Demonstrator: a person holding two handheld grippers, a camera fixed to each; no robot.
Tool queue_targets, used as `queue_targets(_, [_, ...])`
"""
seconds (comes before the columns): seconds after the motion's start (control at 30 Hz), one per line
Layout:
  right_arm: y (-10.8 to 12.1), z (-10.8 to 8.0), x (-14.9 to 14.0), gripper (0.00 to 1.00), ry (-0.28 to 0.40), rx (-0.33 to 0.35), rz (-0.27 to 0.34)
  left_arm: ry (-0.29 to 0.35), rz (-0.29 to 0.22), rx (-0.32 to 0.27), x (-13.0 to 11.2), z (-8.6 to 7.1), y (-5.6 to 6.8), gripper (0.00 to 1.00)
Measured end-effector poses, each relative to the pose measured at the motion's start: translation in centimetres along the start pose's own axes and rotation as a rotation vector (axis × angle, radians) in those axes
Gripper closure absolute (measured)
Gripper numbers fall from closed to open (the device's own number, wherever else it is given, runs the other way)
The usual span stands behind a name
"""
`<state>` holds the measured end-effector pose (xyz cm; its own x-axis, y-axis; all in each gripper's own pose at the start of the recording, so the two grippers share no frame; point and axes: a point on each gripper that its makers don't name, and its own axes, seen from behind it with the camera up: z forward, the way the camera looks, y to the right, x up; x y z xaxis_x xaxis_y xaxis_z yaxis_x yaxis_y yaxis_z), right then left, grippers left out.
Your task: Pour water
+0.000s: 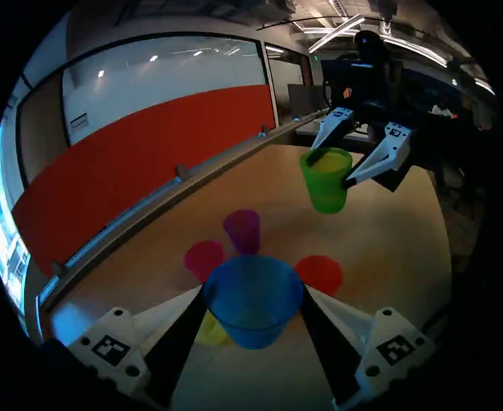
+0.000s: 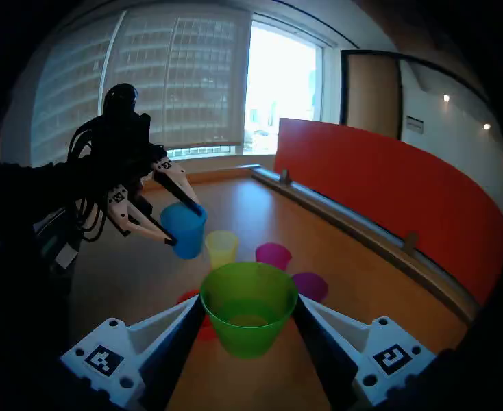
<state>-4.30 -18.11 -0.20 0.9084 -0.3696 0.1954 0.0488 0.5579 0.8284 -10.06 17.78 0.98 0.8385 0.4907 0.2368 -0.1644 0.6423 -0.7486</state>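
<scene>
Left gripper [image 1: 251, 296] clamped on blue cup [image 1: 253, 312], right gripper [image 2: 248, 303] clamped on green cup [image 2: 249, 322], both held above the table [image 1: 388, 226]. Thin plastic, probably light and squashy (water level hard to read). Grip mid-wall, gently.

Grips a green cup [image 2: 248, 332] near, in the right hand-held gripper [image 2: 249, 305]. Far left, faces the left hand-held gripper [image 2: 186, 225] clamping a blue cup [image 2: 185, 238] above the counter [image 2: 265, 205].
</scene>
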Motion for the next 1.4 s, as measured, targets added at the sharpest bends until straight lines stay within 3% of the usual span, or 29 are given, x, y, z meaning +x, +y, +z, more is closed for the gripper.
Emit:
queue_targets(0.6, [0.9, 1.0, -2.0, 0.09, -0.040, 0.004, 0.009, -0.110, -0.022, -0.064, -4.3, 2.8, 2.1, 0.10])
queue_targets(1.4, [1.9, 1.8, -3.7, 0.09, -0.059, 0.002, 0.027, -0.130, -0.062, -0.091, -7.2, 5.6, 2.2, 0.11])
